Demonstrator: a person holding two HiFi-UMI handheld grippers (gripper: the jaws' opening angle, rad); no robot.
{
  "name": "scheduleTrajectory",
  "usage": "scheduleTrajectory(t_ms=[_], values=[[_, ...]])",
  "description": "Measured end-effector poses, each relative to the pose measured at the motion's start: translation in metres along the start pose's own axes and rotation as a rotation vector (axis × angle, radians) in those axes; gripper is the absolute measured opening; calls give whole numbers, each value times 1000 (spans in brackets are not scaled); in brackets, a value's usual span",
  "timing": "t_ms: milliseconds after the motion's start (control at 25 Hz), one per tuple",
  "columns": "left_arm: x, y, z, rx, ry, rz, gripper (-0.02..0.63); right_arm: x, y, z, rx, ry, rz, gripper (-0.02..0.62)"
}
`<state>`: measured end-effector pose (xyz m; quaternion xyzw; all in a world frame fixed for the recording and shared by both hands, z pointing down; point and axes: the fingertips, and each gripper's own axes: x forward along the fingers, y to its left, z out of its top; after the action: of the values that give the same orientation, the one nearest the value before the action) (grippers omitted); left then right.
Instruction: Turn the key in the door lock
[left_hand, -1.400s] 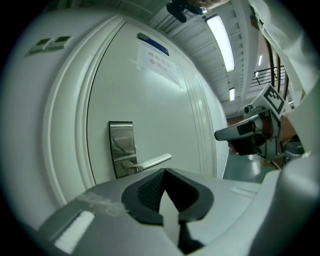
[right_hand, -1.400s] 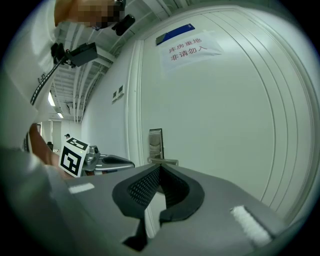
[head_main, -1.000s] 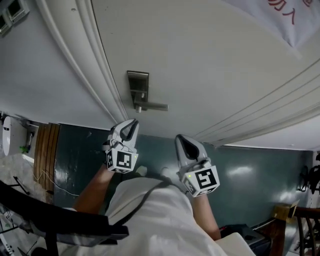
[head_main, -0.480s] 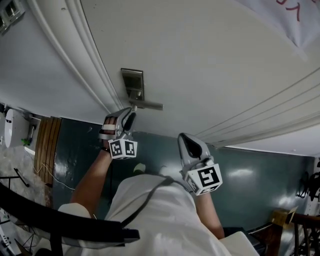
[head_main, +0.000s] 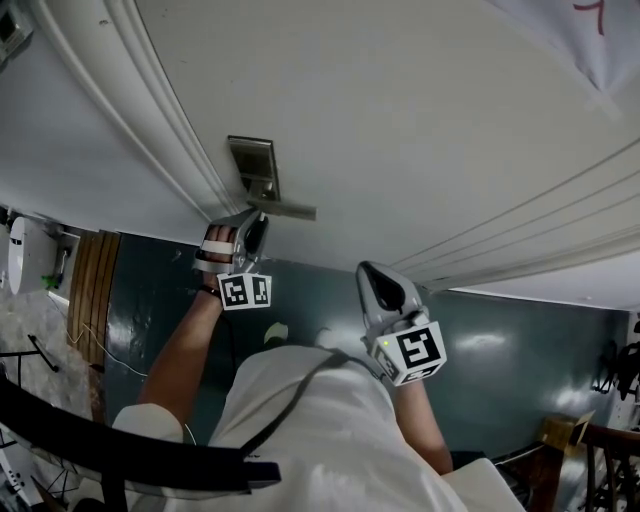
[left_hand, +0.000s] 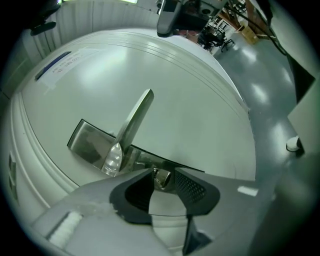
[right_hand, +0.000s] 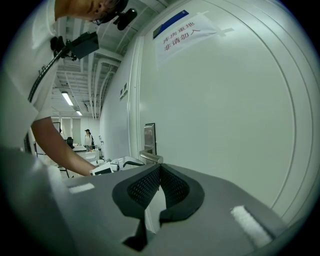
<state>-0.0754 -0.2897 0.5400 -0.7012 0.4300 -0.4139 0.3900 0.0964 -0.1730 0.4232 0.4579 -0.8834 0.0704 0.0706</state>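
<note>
Both jaws of the left gripper (left_hand: 163, 173) are spread about the key (left_hand: 161, 181), lodged in the lock plate (left_hand: 89, 145) beside the handle (left_hand: 134, 120); the right gripper (right_hand: 160, 168) is pressed together. The key is judged small, stiff, slick, best pinched across its flat head

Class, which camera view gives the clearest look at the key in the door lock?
The left gripper view: the key sits close up between the left gripper's parted jaws, below the lever handle. In the head view that gripper covers it. The right gripper view shows only the handle, no key.
</note>
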Motion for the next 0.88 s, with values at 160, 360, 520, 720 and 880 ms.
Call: scheduleTrajectory(t_ms=[160,360,520,720,880], values=[[5,-2,-3,21,17,8,129,2,-3,2,-3,-5,-6,8],[5,0,-5,10,25,43,99,4,-9,3,-7,-9,-19,8],[5,2,-5,6,26,61,81,6,-11,2,-4,-7,-22,8],[5,5,-4,-10,19,68,50,9,-12,3,-5,-5,-22,8],[6,5,-5,-98,26,66,48,9,-15,3,-9,-5,-30,8]])
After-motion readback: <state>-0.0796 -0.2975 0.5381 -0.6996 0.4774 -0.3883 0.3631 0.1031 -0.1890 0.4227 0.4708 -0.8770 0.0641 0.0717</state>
